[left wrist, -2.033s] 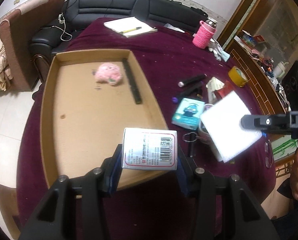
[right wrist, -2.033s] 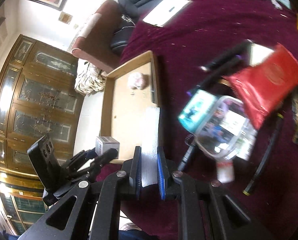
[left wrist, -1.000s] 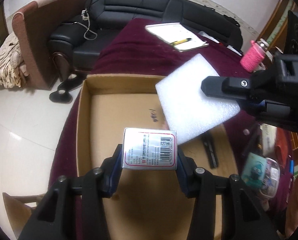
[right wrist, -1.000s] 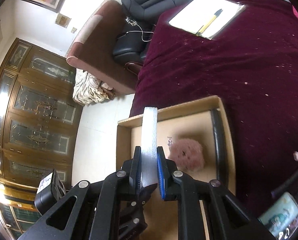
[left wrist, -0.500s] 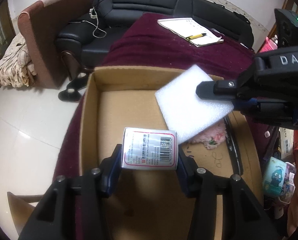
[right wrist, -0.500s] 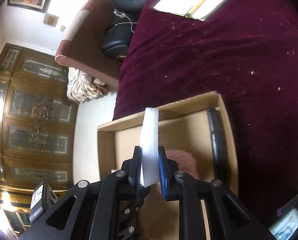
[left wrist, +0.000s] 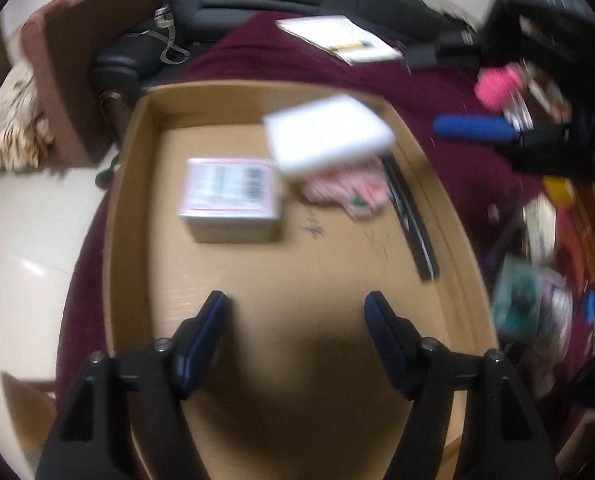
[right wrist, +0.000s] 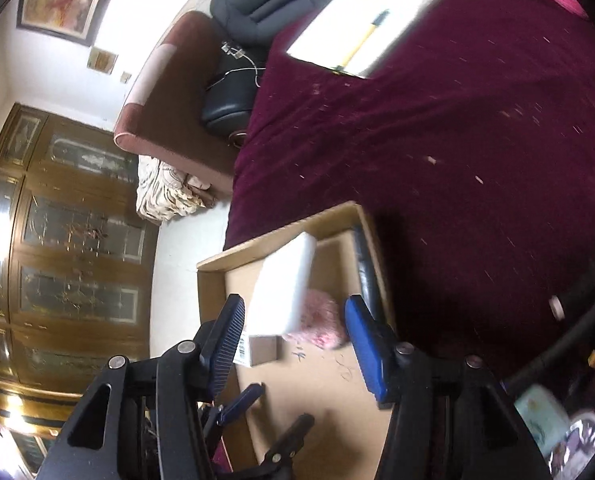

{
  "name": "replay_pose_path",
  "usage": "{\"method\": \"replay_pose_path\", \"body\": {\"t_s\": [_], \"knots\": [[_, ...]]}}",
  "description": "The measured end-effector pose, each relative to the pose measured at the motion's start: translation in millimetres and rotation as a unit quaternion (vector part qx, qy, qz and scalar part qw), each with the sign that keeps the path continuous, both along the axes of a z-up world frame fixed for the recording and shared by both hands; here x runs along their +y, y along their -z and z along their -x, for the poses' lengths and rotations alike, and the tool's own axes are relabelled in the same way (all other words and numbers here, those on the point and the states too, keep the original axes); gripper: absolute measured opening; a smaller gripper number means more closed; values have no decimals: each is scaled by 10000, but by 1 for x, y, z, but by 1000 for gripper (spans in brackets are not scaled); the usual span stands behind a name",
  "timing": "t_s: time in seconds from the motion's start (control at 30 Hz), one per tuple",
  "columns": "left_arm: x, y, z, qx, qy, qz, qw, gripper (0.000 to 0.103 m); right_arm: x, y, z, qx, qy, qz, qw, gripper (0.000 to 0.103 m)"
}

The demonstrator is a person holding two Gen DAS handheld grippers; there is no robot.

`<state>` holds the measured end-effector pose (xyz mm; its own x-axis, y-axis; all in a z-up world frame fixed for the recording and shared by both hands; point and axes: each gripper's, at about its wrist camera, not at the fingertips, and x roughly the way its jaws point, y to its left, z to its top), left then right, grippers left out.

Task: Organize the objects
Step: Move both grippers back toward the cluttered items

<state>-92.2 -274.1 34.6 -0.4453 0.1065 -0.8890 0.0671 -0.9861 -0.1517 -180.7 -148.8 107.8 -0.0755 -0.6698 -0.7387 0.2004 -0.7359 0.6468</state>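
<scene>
The small carton (left wrist: 230, 199) bears a barcode and a red-bordered label, but blur leaves the print unreadable; it sits on the floor of the shallow corrugated cardboard tray (left wrist: 133, 184), free of the left gripper (left wrist: 295, 332), whose blue-padded jaws are opening with nothing between them. Just right of it a white foam block (left wrist: 327, 136), soft-edged and slab-shaped, leans over a fuzzy pink plush toy (left wrist: 347, 192), beside a long black strip (left wrist: 411, 224) along the tray's right wall. The right gripper (right wrist: 293, 326) is likewise spreading, its ribbed pads clear of the foam. Pen scribbles mark the tray floor. Only the right wrist view shows the glazed wooden cabinet (right wrist: 69, 248) and a yellow pen (right wrist: 361, 42) on a notepad (right wrist: 361, 28); only the left shows the cluttered items across the maroon cloth (left wrist: 437, 92).
</scene>
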Motion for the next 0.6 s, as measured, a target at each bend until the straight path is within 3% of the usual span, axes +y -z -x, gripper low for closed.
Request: {"method": "replay_pose_path", "body": {"t_s": [0.3,0.4,0.6], "knots": [[23,4,-28,-13,700,658,9954,70,64,-8,-41,128,174,-381,9990,58],[29,6,-46,-71,851,850,9927,75,91,-10,-55,104,256,-332,9991,58],[45,7,-82,-177,920,898,9915,81,152,-17,-85,145,465,-310,9983,58]]}}
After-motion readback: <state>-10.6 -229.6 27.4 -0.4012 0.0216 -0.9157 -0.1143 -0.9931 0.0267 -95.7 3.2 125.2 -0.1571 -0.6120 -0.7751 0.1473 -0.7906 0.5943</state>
